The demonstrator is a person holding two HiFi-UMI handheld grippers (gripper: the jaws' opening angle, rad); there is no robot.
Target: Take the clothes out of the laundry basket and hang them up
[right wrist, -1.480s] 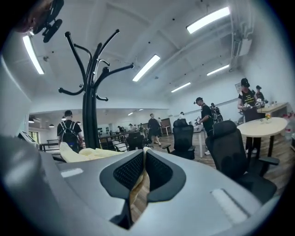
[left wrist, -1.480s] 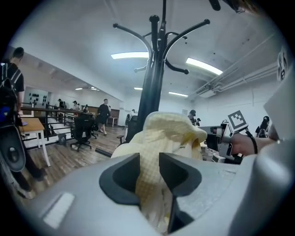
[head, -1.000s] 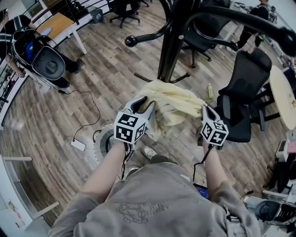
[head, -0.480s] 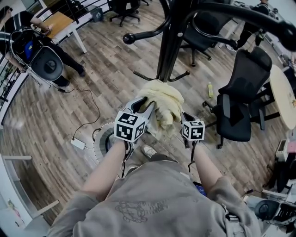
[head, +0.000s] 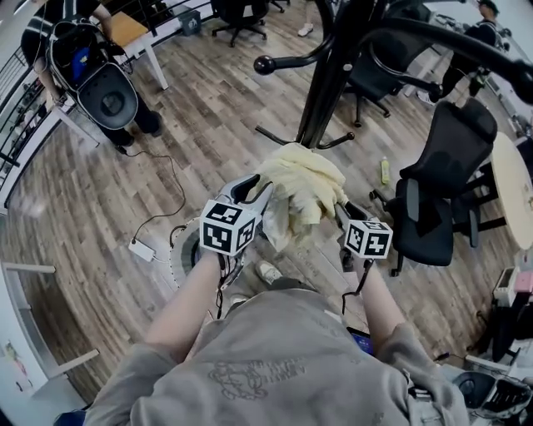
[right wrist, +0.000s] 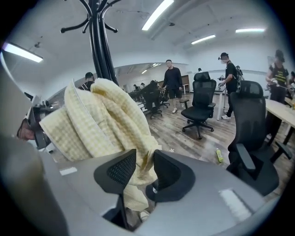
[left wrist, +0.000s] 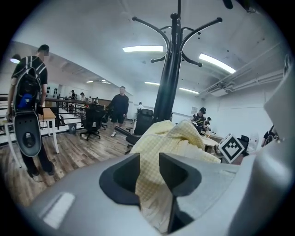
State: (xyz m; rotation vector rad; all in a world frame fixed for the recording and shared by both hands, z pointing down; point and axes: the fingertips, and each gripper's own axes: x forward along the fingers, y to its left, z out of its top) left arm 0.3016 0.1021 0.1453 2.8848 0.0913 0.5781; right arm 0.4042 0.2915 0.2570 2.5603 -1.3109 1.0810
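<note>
A pale yellow checked garment (head: 304, 185) is bunched up between both grippers, held in the air in front of the black coat stand (head: 331, 75). My left gripper (head: 265, 193) is shut on the garment's left side; the cloth (left wrist: 161, 152) runs up between its jaws. My right gripper (head: 337, 208) is shut on the garment's right side, with folds (right wrist: 108, 120) rising to the left of its jaws. The coat stand (left wrist: 168, 73) rises right behind the cloth, its curved hooks (right wrist: 92, 14) bare. A round white basket (head: 185, 254) is partly visible on the floor under my left arm.
A black office chair (head: 437, 187) stands close on the right, beside a round table edge (head: 510, 187). A person with a backpack (head: 92, 71) is at the far left. A white power strip (head: 141, 250) with a cable lies on the wood floor. More chairs (right wrist: 203, 103) and people stand beyond.
The right gripper drew in from the far right and closed up against the left one, bunching the spread garment into a tighter bundle. The view shifted slightly toward the coat stand.
</note>
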